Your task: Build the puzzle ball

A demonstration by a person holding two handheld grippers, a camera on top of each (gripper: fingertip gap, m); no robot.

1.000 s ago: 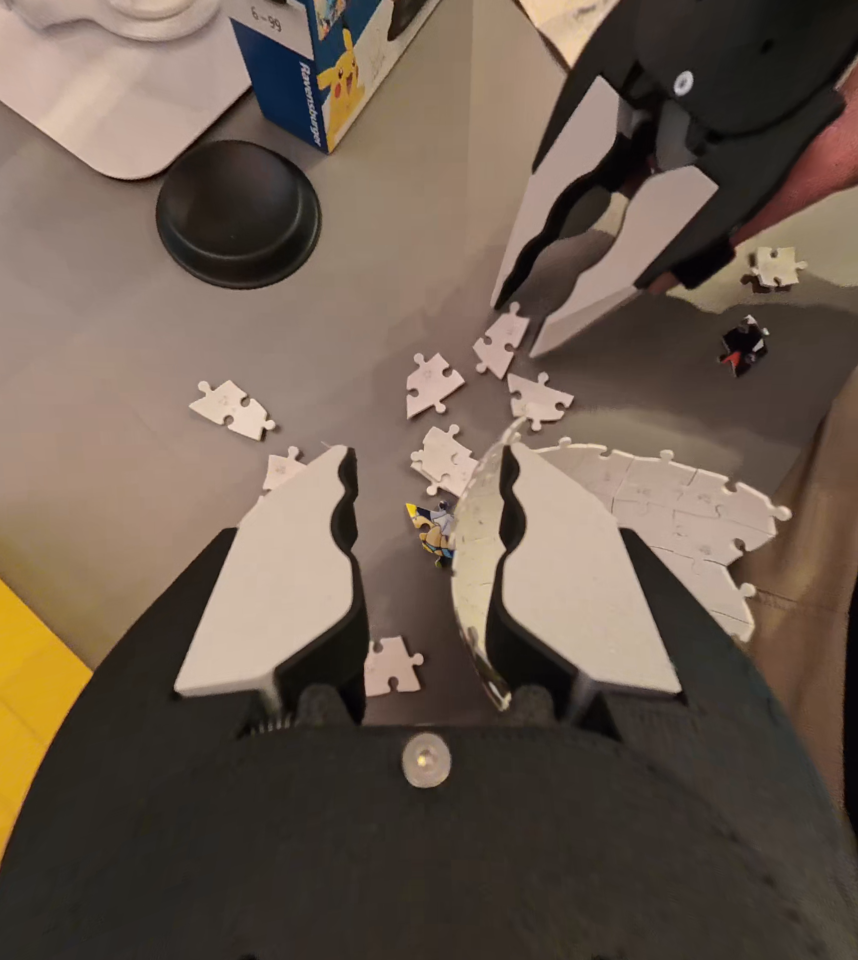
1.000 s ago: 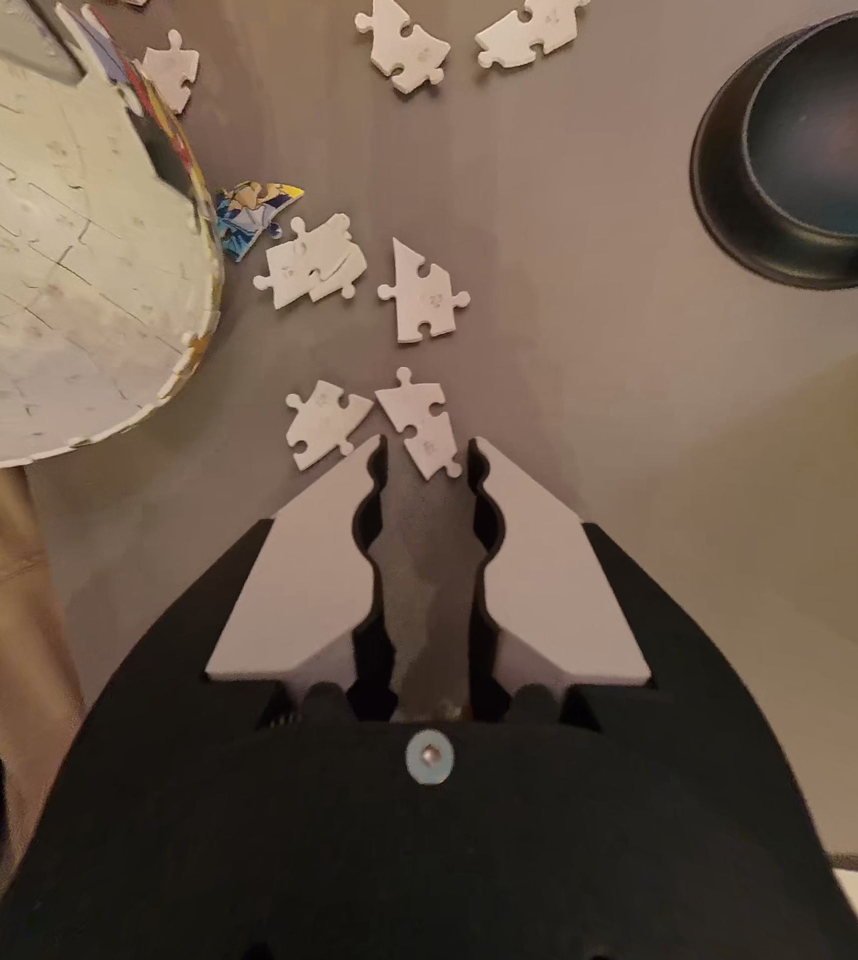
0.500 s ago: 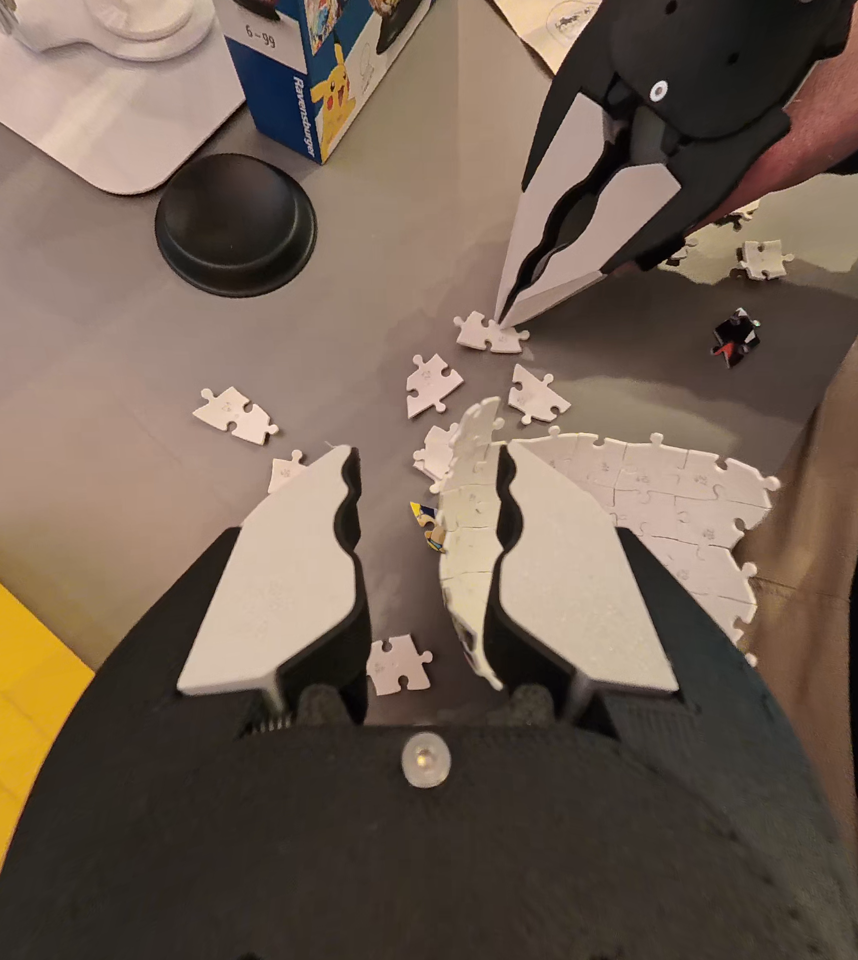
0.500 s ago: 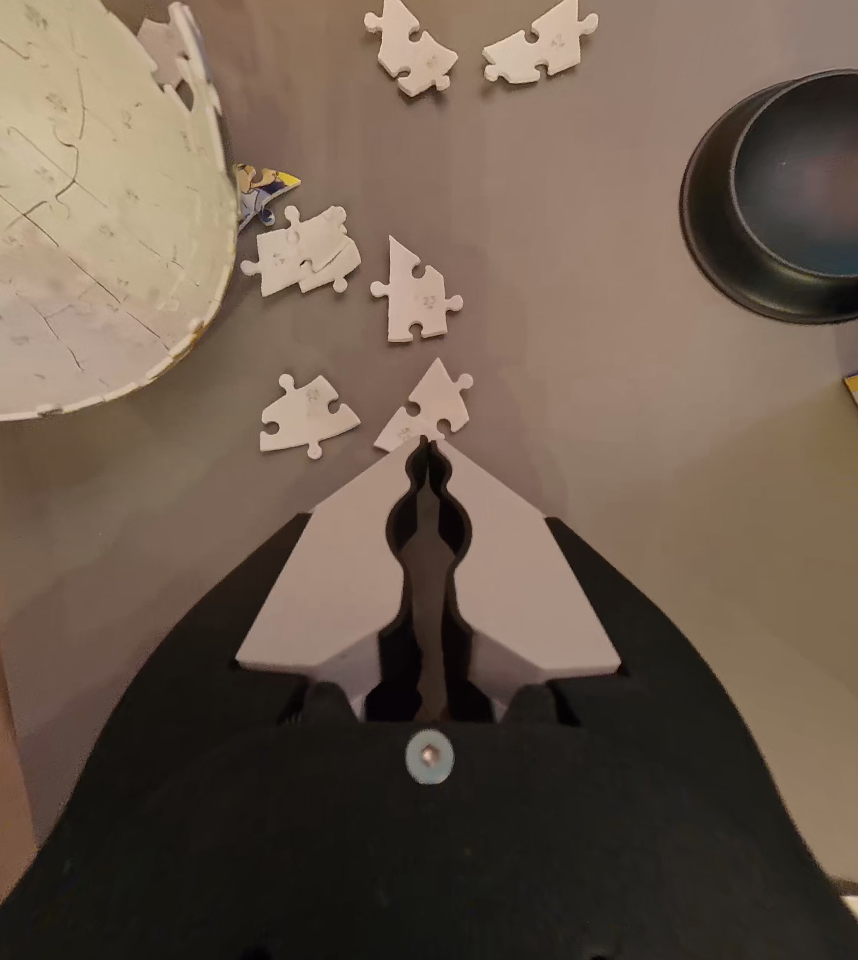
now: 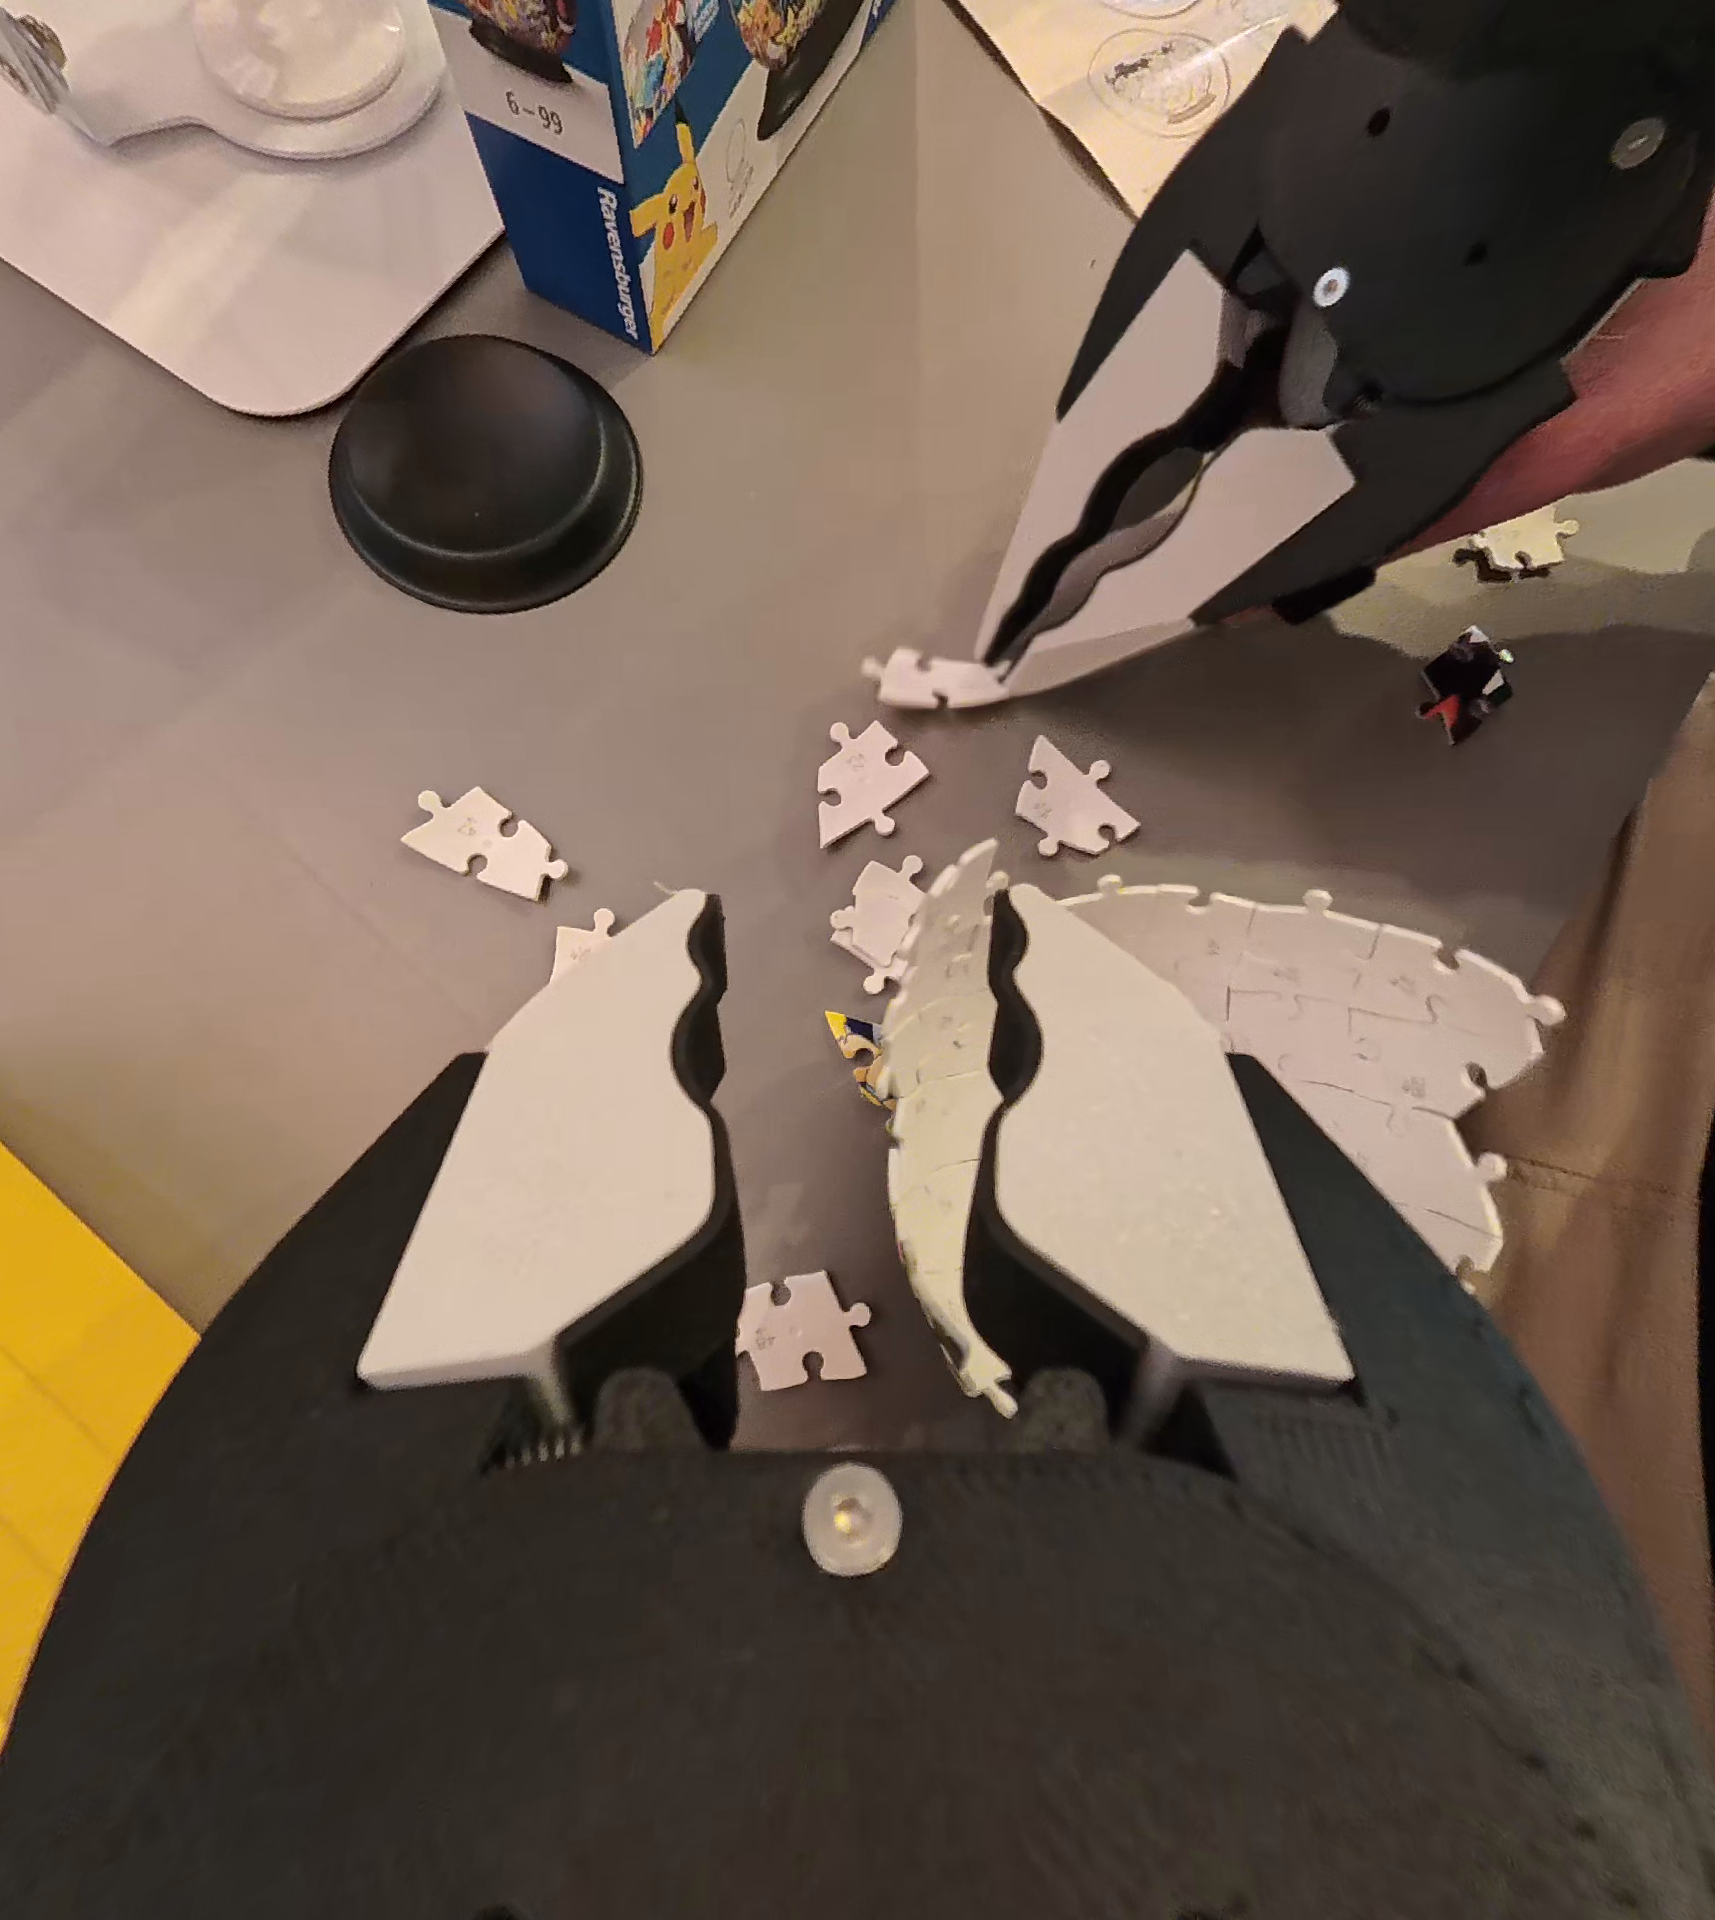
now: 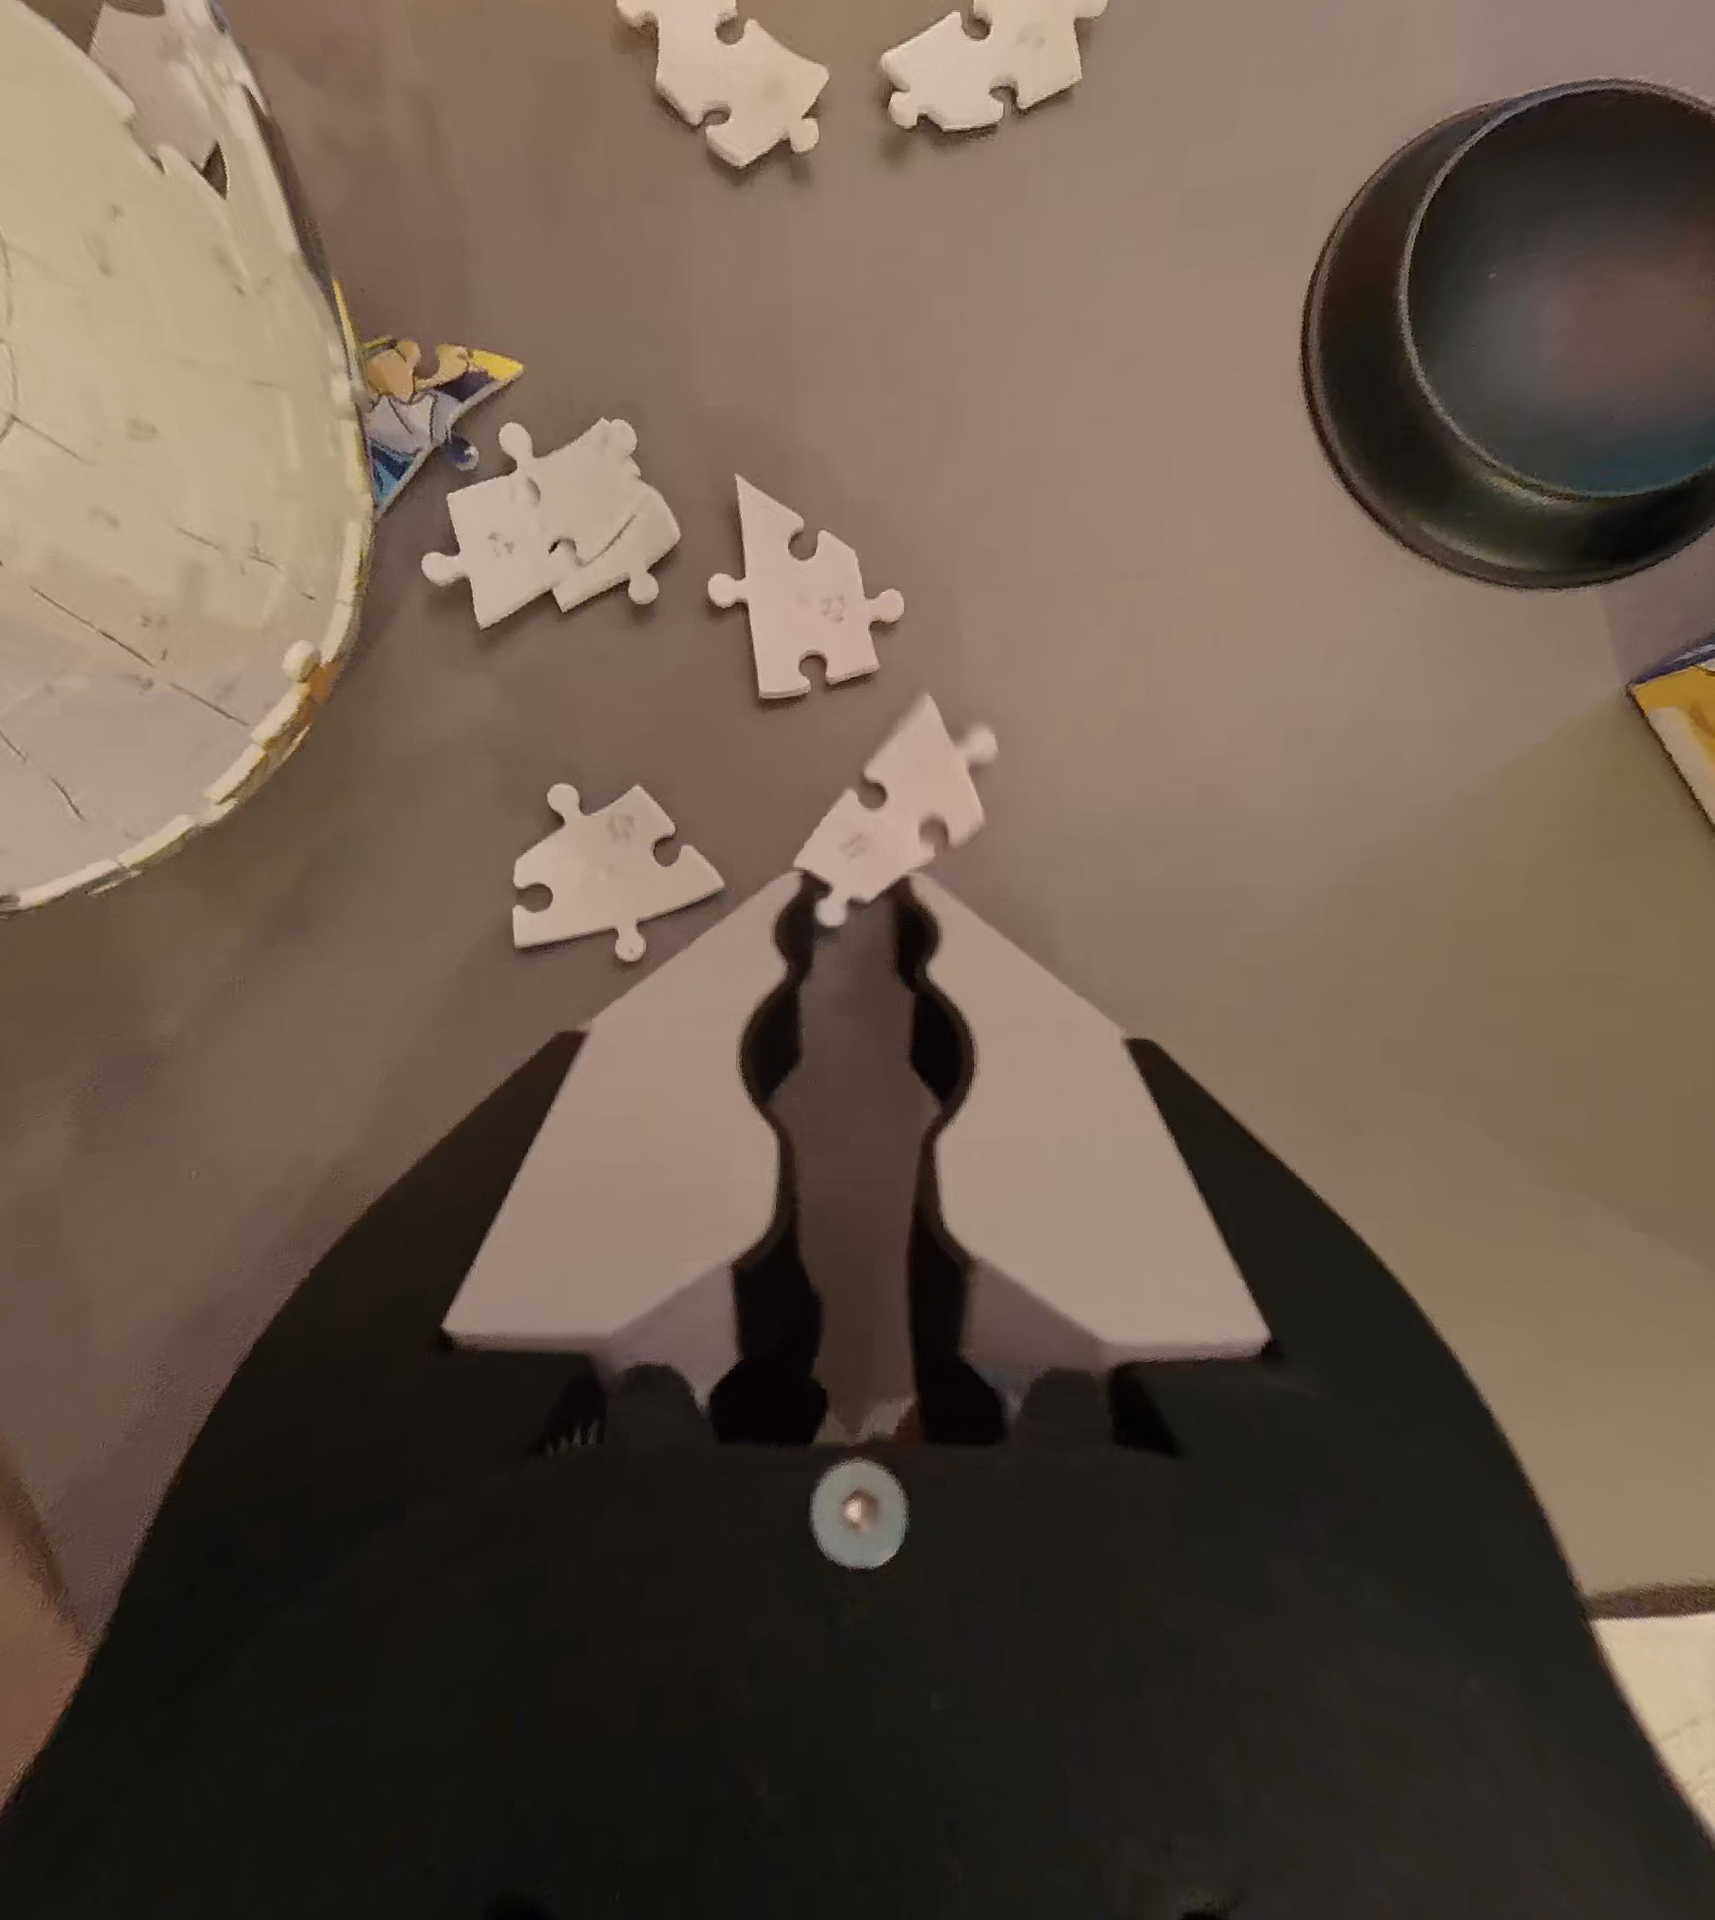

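grey bench (image 6: pixel 1196 727); right claw (image 6: pixel 853 894) pinches a white puzzle piece (image 6: pixel 900 821), left claw (image 5: pixel 858 914) gapes wide beside the half-built ball shell (image 5: pixel 1352 1008).

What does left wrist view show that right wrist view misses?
Left only: the right tool from outside, tips closed on a white piece; a black-and-red piece; a white tray; a yellow surface.
Right only: little new. It shows the overlapping pair of pieces in full; the left view half hides them.
Both: partly built ball, black stand, puzzle box, colourful piece.
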